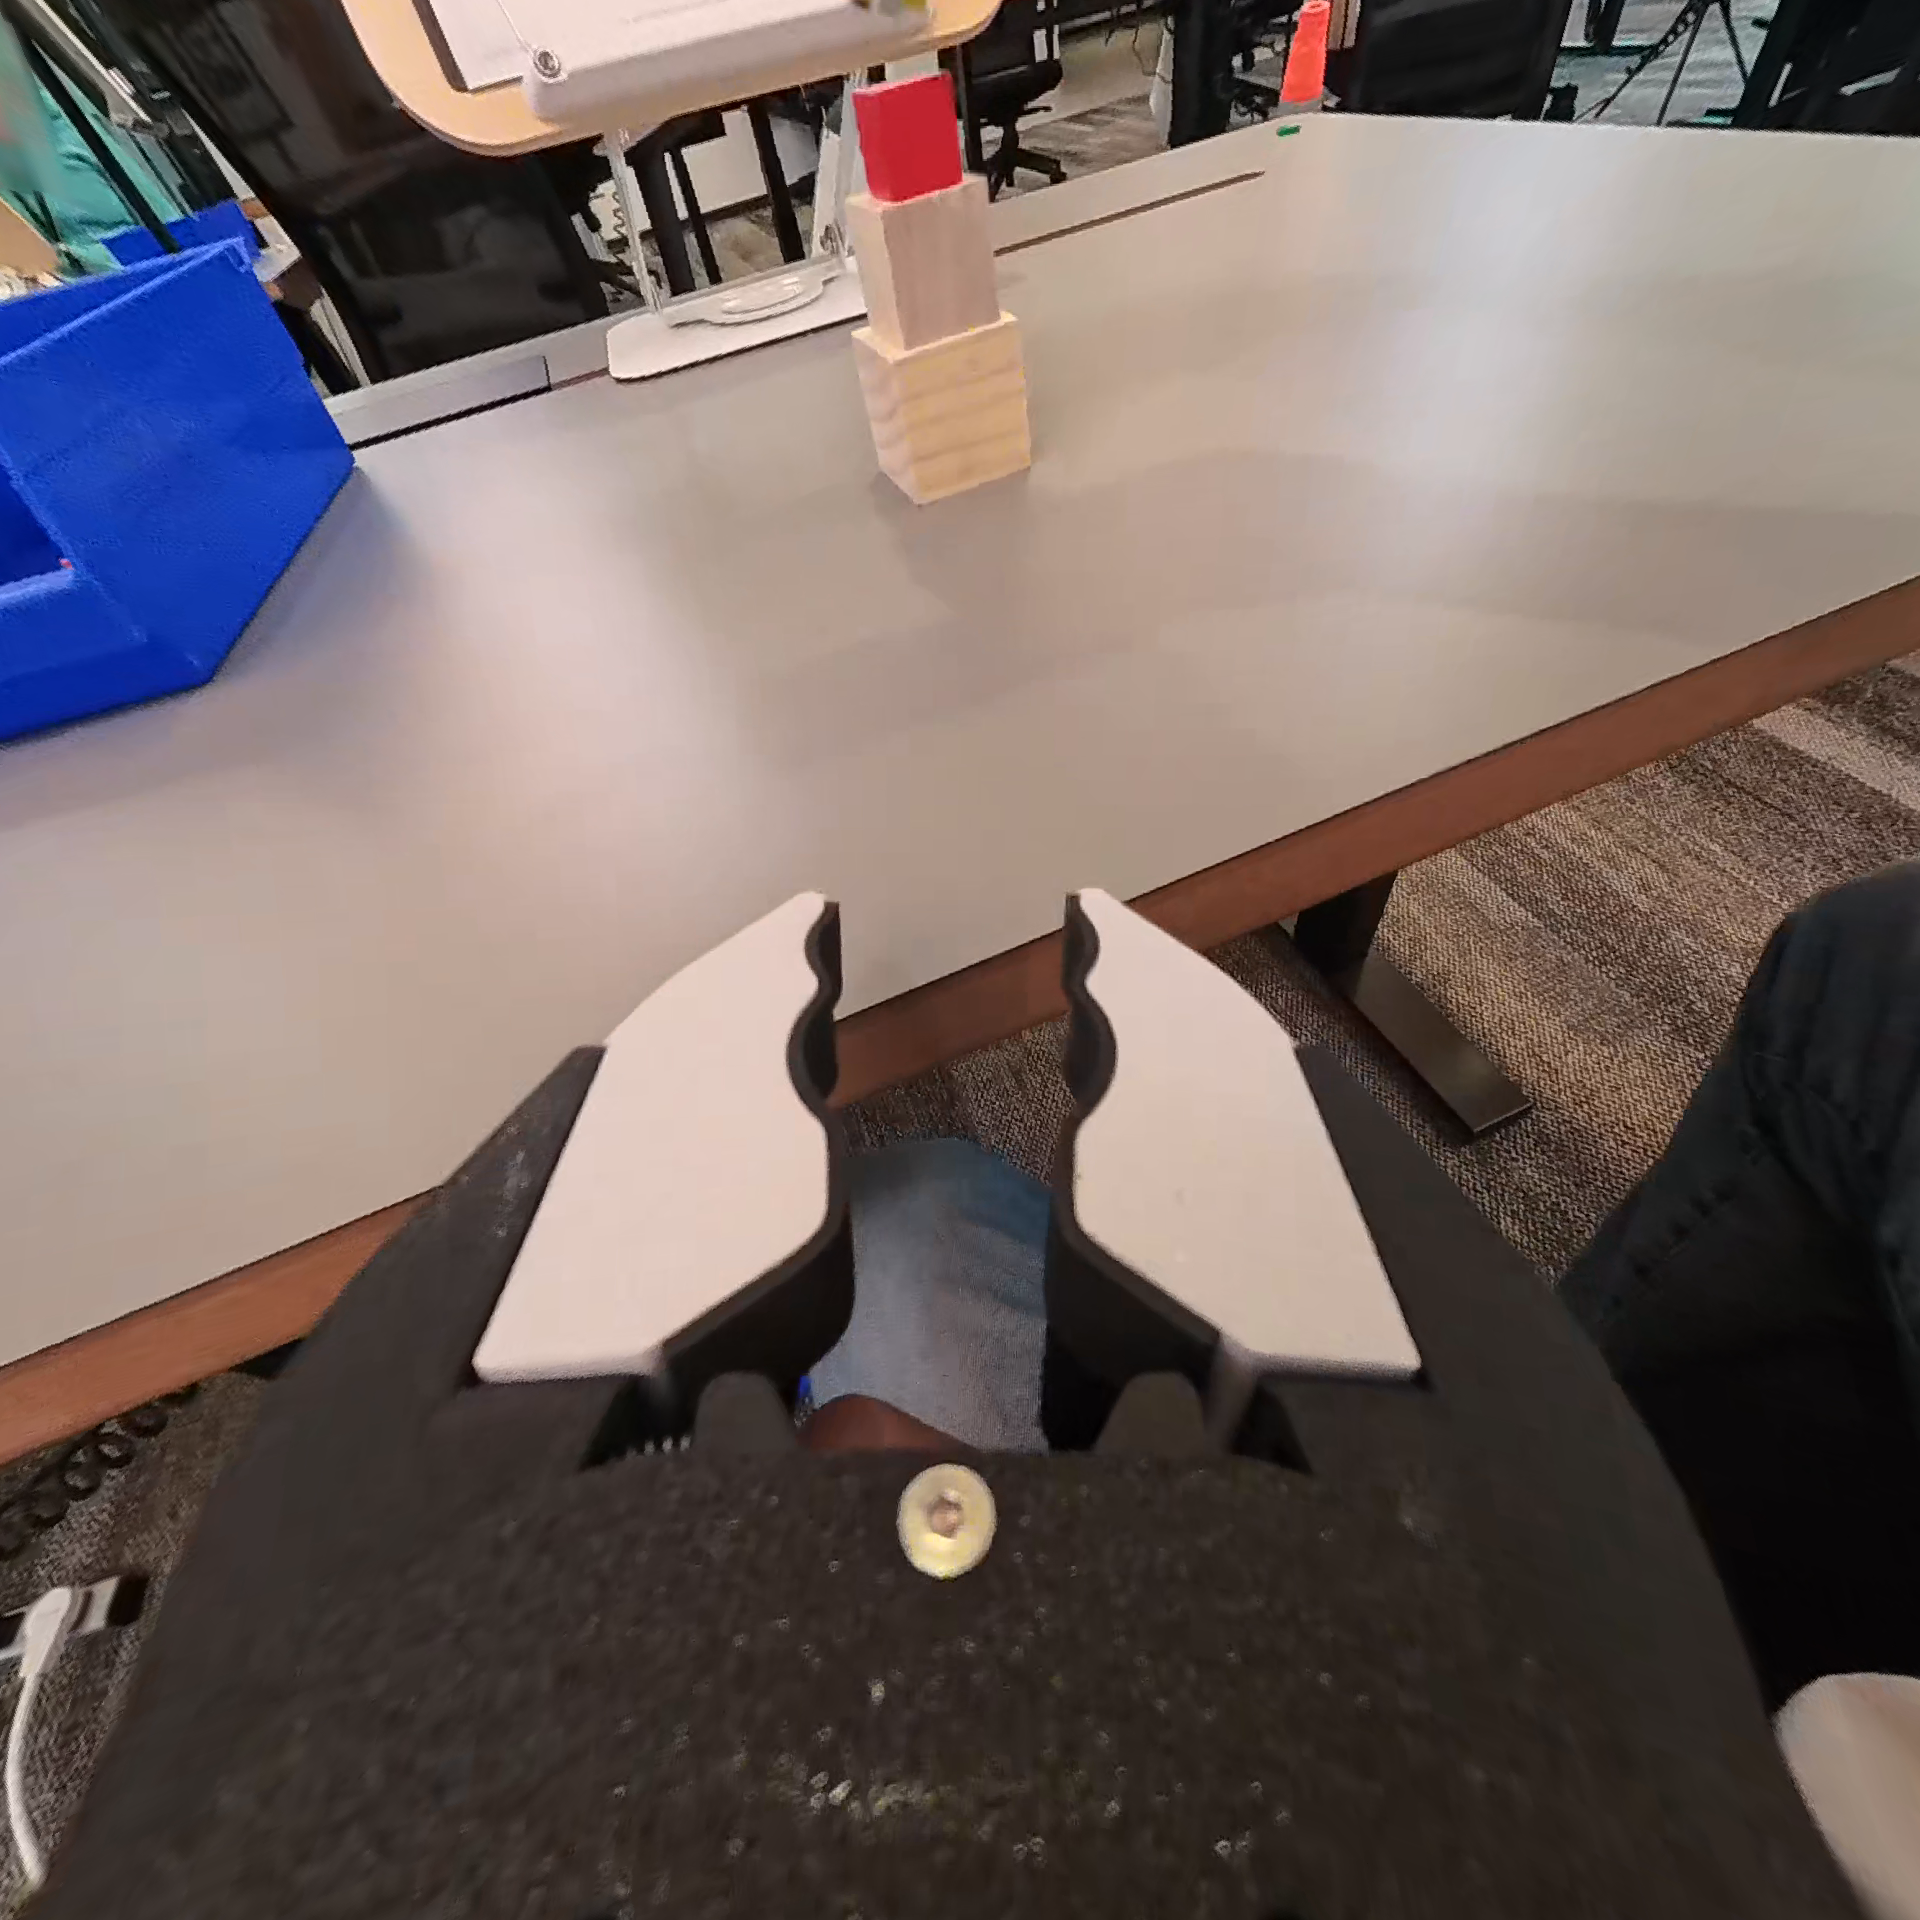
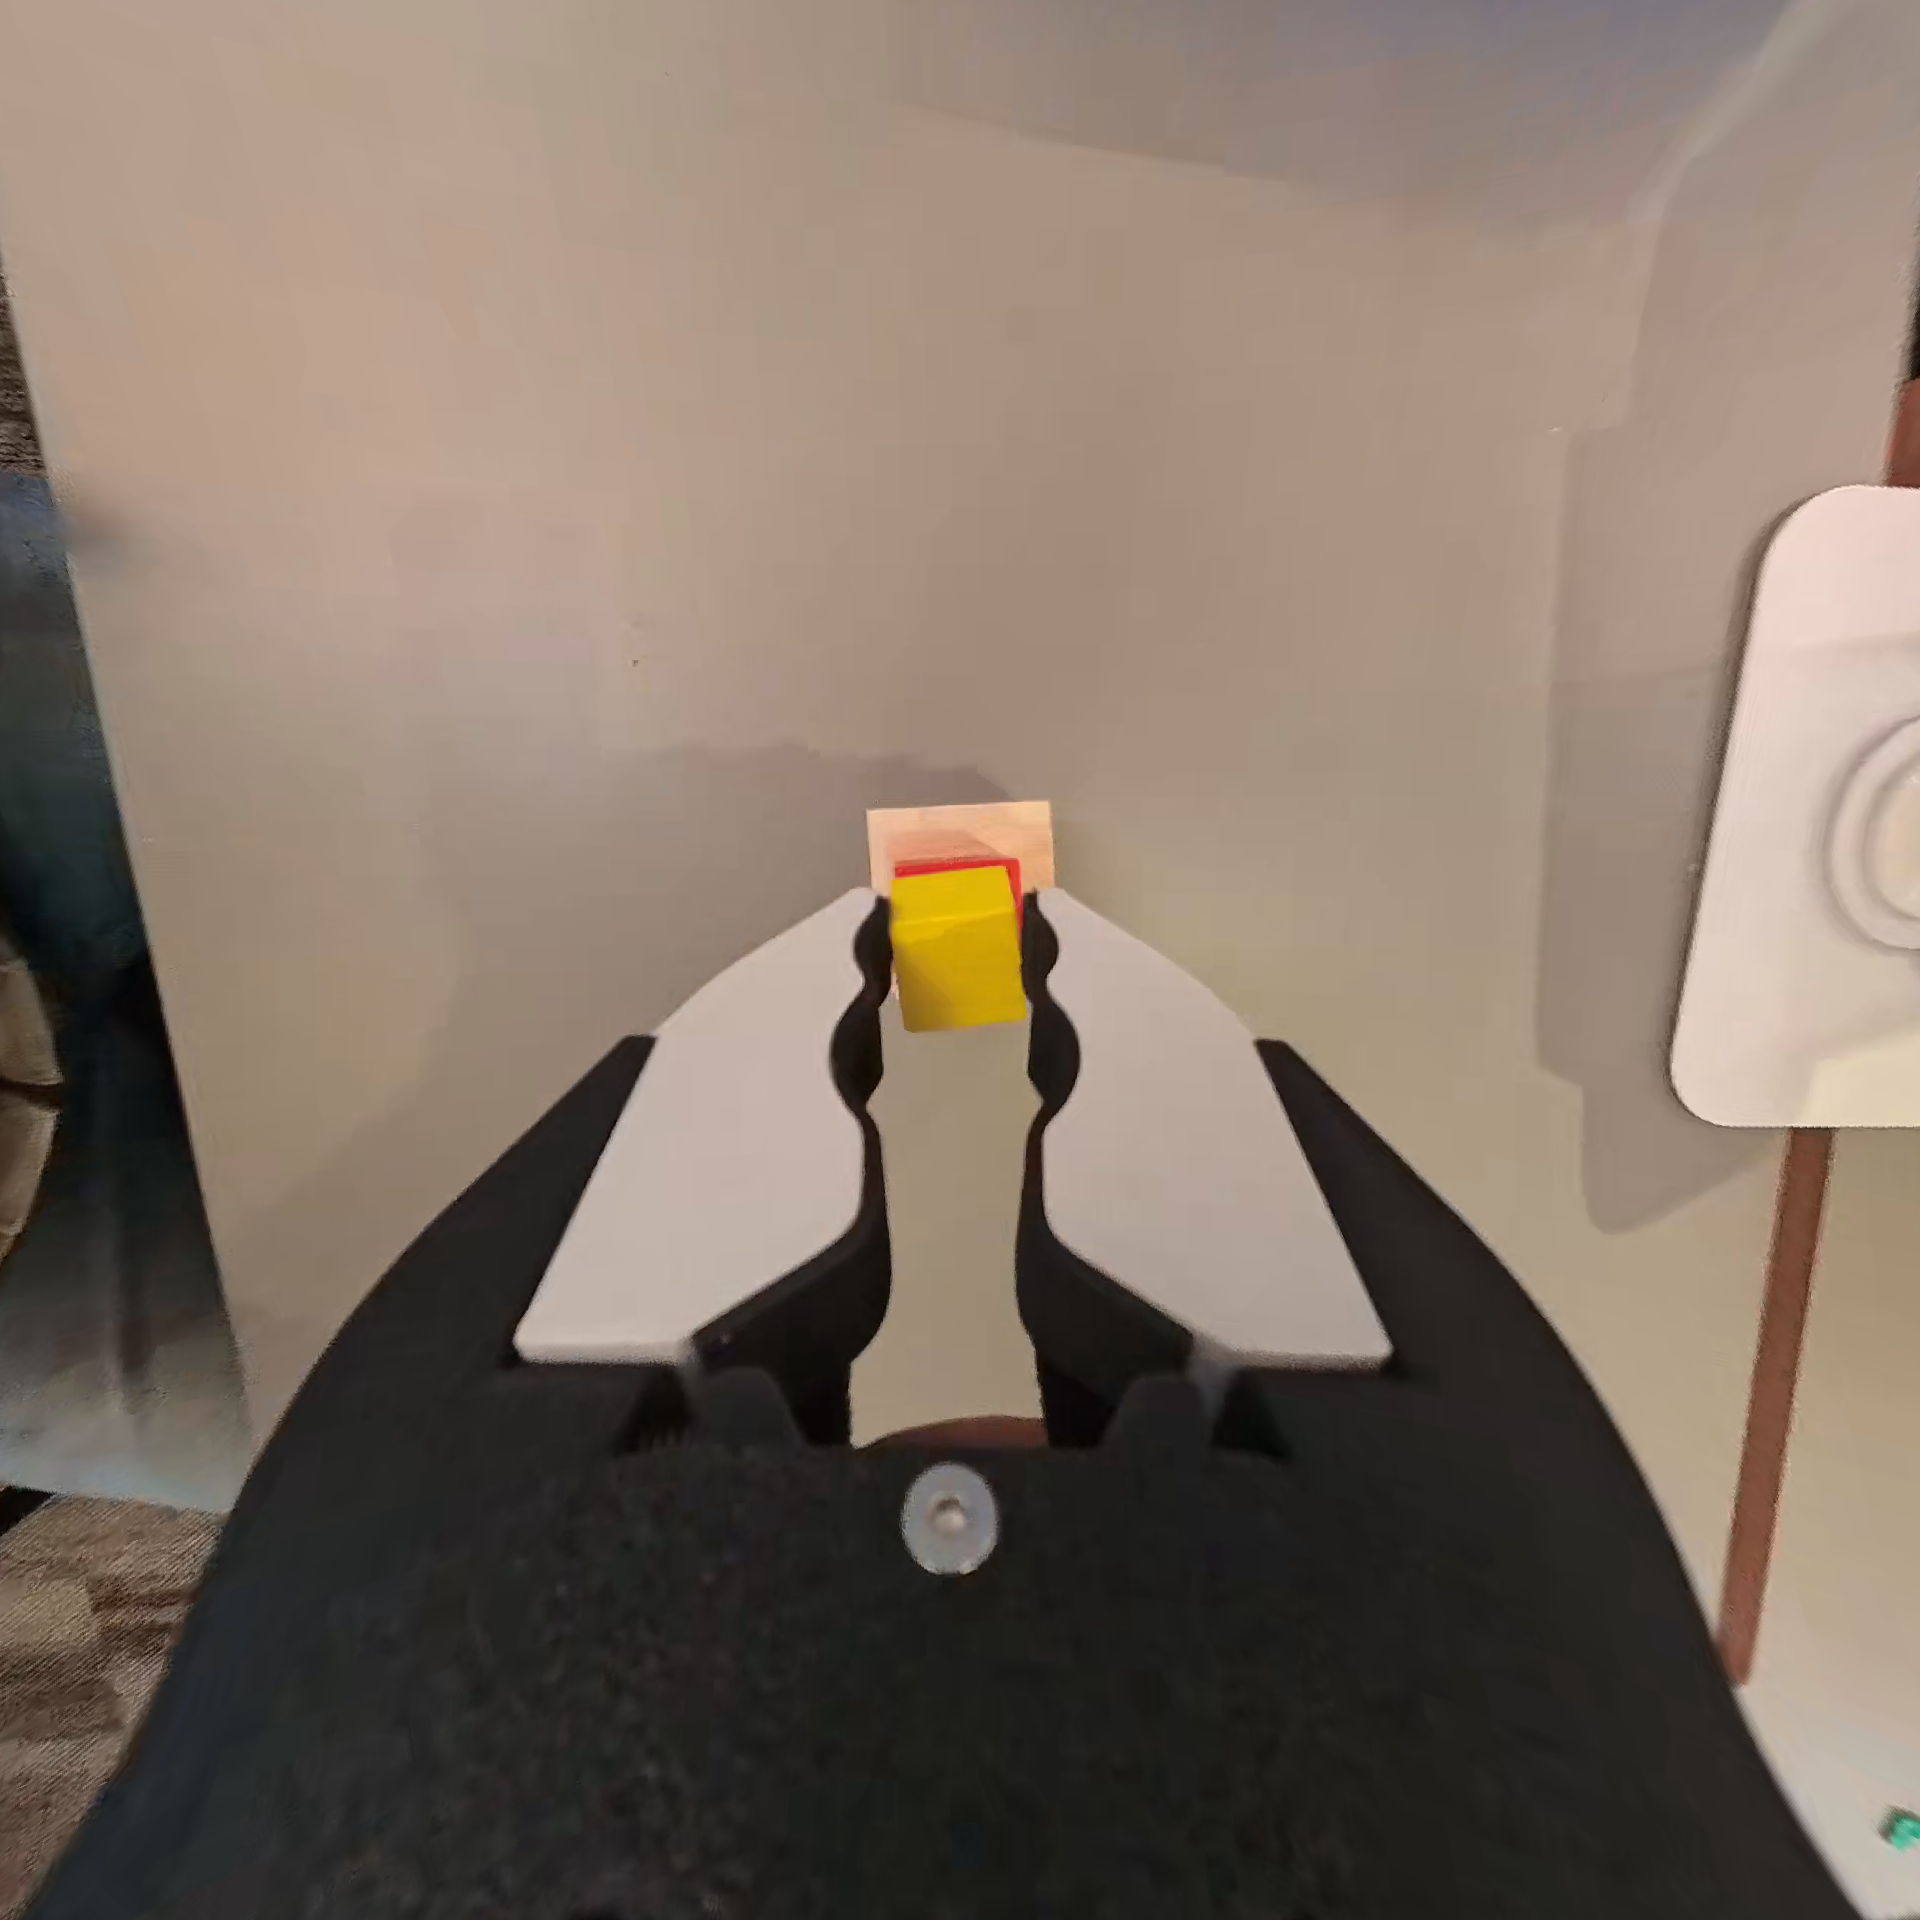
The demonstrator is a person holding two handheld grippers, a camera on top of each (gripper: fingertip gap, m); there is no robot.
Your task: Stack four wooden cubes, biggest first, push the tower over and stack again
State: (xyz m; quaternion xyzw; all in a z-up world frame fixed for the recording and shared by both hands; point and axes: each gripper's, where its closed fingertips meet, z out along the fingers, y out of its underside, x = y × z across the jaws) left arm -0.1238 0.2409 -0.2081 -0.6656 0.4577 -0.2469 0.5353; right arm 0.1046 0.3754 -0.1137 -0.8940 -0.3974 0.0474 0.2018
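On the grey worktop I see a blue bin at the left and a white stand base behind the tower. My left tool hangs released near the worktop's front edge, well apart from the stack: large pale cube, medium cube, red cube. My right tool, pointing down, grips the yellow cube directly over the red one

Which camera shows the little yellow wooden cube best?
The right wrist view. The small yellow wooden cube sits big and clear between the right gripper fingertips, above the red wooden cube on the stack. The left wrist view shows the three-cube tower but no yellow cube at all.
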